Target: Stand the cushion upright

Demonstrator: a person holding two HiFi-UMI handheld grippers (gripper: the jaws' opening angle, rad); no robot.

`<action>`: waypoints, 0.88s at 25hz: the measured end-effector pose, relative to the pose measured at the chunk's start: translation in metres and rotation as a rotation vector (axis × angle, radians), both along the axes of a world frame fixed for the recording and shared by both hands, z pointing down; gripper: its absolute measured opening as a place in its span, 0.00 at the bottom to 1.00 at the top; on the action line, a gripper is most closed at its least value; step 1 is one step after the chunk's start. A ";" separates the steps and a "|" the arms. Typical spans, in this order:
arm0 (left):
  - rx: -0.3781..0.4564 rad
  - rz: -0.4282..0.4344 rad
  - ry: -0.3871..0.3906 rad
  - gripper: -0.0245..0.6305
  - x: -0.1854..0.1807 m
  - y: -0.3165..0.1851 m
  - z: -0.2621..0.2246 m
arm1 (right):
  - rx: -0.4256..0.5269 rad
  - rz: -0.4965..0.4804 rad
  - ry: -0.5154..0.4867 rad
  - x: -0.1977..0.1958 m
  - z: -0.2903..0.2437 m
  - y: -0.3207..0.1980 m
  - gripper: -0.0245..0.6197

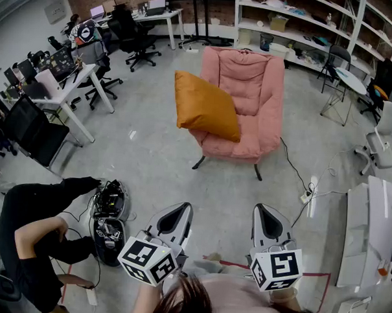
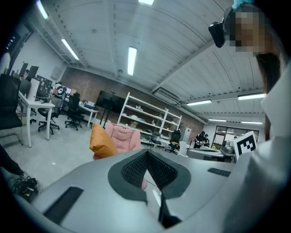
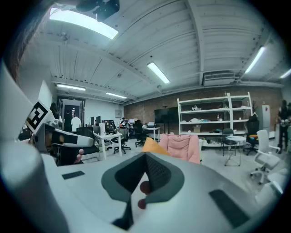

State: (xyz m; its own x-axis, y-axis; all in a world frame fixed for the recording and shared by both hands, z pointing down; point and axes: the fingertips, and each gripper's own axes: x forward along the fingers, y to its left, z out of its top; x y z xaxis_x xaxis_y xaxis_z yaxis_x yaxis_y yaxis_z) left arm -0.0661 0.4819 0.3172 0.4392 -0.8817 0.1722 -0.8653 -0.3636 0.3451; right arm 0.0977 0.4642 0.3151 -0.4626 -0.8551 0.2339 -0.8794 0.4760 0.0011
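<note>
An orange cushion (image 1: 206, 106) leans tilted on the left arm and seat of a pink armchair (image 1: 251, 90) in the middle of the floor. Both grippers hang low in the head view, well short of the chair. My left gripper (image 1: 178, 213) is shut with nothing in it, and so is my right gripper (image 1: 265, 215) beside it. In the left gripper view the cushion (image 2: 102, 142) and armchair (image 2: 126, 135) show far beyond the closed jaws (image 2: 146, 155). The right gripper view has the cushion (image 3: 153, 146) and armchair (image 3: 183, 144) just above its closed jaws (image 3: 146, 157).
A person in black (image 1: 33, 239) crouches at lower left beside cables and gear (image 1: 109, 214) on the floor. Desks and office chairs (image 1: 66, 85) line the left. Shelving (image 1: 305, 34) stands at the back, and a white table (image 1: 369, 231) at the right. A cable (image 1: 293, 166) trails from the armchair.
</note>
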 end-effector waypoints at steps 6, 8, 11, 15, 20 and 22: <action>-0.012 0.000 0.008 0.03 -0.027 -0.019 0.009 | 0.028 0.013 0.025 -0.022 0.000 -0.012 0.06; -0.017 -0.002 0.016 0.03 -0.031 -0.025 0.011 | 0.028 0.025 0.031 -0.022 0.000 -0.015 0.06; -0.035 0.003 0.031 0.03 -0.028 -0.033 0.018 | 0.013 0.040 0.028 -0.016 0.004 -0.019 0.06; -0.060 0.028 0.029 0.03 -0.019 -0.047 0.030 | -0.013 0.059 0.004 -0.005 0.015 -0.029 0.06; -0.071 0.029 0.028 0.03 -0.005 -0.085 0.037 | -0.029 0.065 -0.041 0.010 0.024 -0.066 0.06; -0.064 0.026 0.020 0.03 0.000 -0.105 0.037 | -0.022 0.054 -0.055 0.015 0.025 -0.087 0.06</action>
